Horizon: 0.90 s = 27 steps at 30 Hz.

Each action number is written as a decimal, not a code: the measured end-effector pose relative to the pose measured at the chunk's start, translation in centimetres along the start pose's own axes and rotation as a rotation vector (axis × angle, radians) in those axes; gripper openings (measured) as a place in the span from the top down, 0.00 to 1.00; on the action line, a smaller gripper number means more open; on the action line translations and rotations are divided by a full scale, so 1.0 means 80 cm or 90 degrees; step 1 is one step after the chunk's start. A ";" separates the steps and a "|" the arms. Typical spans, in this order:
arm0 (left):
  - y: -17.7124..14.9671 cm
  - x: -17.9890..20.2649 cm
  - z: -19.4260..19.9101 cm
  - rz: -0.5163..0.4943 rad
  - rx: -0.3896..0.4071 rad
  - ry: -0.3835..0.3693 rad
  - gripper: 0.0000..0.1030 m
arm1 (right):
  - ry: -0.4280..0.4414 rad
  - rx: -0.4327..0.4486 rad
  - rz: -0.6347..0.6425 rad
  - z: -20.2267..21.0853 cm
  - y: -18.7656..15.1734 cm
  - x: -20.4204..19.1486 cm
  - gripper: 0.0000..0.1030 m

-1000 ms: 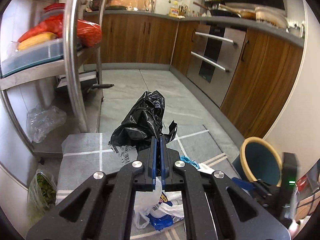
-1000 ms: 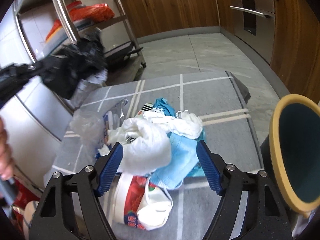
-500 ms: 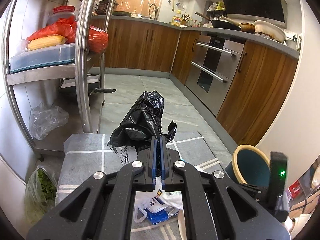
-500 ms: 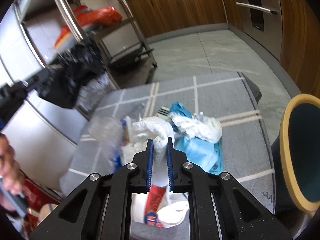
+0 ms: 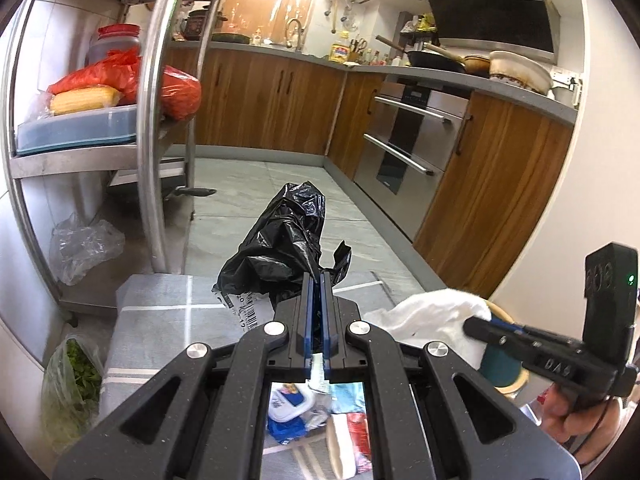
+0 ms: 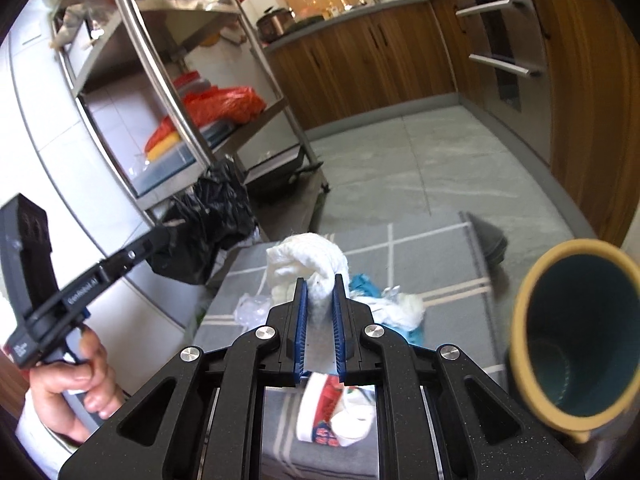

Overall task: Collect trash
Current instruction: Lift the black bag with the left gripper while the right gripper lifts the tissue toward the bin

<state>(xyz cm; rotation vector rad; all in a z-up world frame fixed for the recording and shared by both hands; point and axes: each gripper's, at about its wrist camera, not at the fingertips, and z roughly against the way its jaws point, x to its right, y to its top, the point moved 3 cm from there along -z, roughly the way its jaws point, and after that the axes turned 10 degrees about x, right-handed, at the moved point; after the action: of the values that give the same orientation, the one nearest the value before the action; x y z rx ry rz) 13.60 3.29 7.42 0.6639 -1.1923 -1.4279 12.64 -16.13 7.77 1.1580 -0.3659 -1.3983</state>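
A steel rack [image 5: 152, 128] holds corn [image 5: 86, 100] and red bags [image 5: 180, 92]. Wooden cabinets [image 5: 272, 108], an oven [image 5: 408, 140] and a grey mat [image 6: 432, 256] surround it.

Both grippers are showing the same build: speckled black linkage arms with triangular cut-outs, round silver screws at the pivots, and blue ribbed pads lining two narrow black fingers. The left gripper [image 5: 316, 280] is showing four such screws, as is the right gripper [image 6: 319, 284]. Behind each one's fingers a black upright block is rising; the right one's is glowing with a small green light. White lettering is running along the left gripper's side bar, too blurred to read.
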 end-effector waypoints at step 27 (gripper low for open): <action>-0.078 0.241 -0.066 -0.017 -0.102 -0.215 0.98 | -0.232 0.071 -0.091 0.151 -0.026 0.196 0.87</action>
<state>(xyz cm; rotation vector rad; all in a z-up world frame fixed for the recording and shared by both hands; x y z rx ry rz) 11.37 -17.25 4.10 0.3364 -1.3115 -1.6843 5.34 -34.45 5.08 1.0325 -0.6344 -1.7384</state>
